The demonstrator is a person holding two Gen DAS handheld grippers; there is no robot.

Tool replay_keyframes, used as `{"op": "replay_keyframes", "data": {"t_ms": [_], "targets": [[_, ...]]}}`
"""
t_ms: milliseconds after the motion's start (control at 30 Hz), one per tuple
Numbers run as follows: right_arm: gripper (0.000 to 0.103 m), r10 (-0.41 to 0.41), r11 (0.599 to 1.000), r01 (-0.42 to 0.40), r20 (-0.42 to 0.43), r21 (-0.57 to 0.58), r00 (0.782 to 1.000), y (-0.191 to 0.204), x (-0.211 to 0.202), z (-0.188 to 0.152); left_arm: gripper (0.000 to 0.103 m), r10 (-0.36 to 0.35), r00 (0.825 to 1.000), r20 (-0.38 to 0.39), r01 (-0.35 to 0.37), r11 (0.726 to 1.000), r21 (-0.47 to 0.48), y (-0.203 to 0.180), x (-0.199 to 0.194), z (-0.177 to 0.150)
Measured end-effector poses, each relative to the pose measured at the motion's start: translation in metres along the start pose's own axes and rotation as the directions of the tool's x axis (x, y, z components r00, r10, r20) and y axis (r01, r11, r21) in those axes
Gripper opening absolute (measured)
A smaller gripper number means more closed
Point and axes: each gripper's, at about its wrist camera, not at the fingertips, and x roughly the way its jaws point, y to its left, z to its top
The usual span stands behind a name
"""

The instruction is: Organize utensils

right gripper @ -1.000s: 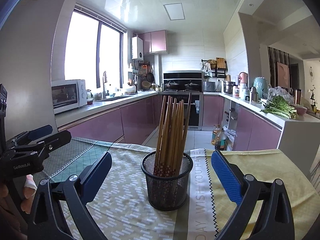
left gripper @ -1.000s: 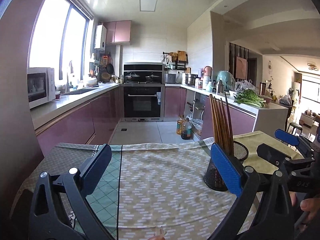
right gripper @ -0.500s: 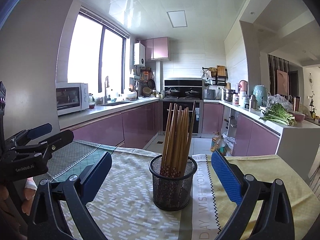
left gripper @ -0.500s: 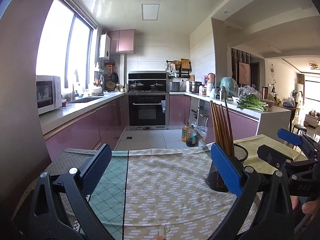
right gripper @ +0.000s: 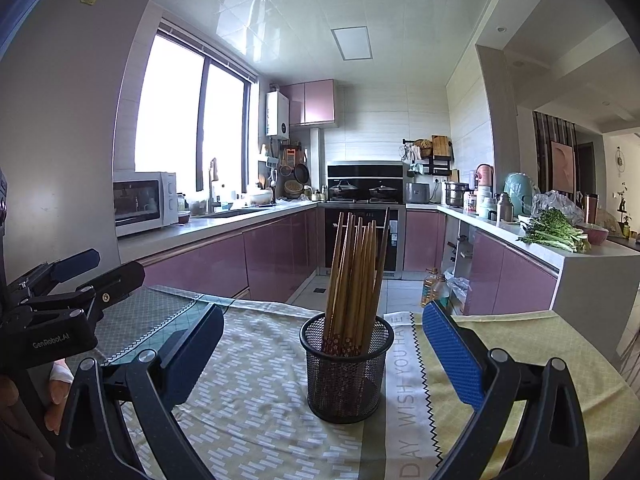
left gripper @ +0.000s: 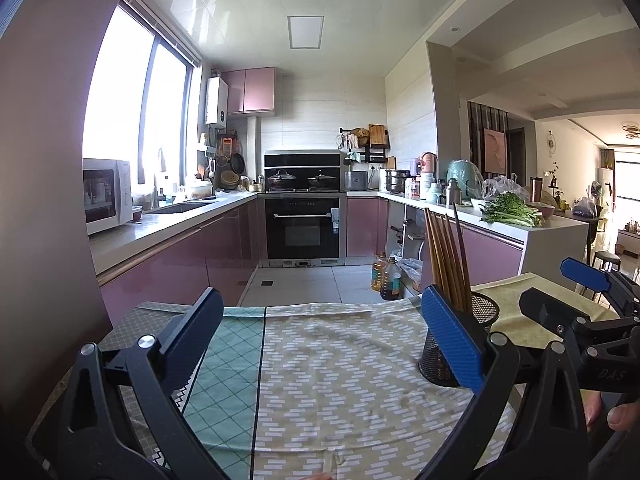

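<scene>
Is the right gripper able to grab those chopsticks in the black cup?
Probably yes. The right gripper is open with the mesh cup straight ahead between its fingers, and the chopsticks stick up with nothing in front of them.

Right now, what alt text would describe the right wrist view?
A black mesh cup of upright wooden chopsticks stands on a patterned tablecloth, centred before the open, empty right claw. The left claw shows at left; a kitchen lies behind.

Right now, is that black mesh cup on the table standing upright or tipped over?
Upright. The black wire-mesh cup sits flat on the patterned tablecloth, round rim level, with the brown wooden chopsticks standing inside it.
</scene>
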Motion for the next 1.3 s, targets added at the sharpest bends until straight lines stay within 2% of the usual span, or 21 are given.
{"op": "replay_keyframes", "data": {"t_ms": [1300], "targets": [[0.096,0.005,1.000,-0.006,0.005,0.014,1.000,0.0007,0.0005,-0.0030,0.097,0.043,0.999,0.027,-0.043,0.999,0.007,-0.0024,-0.0025,0.0011]]}}
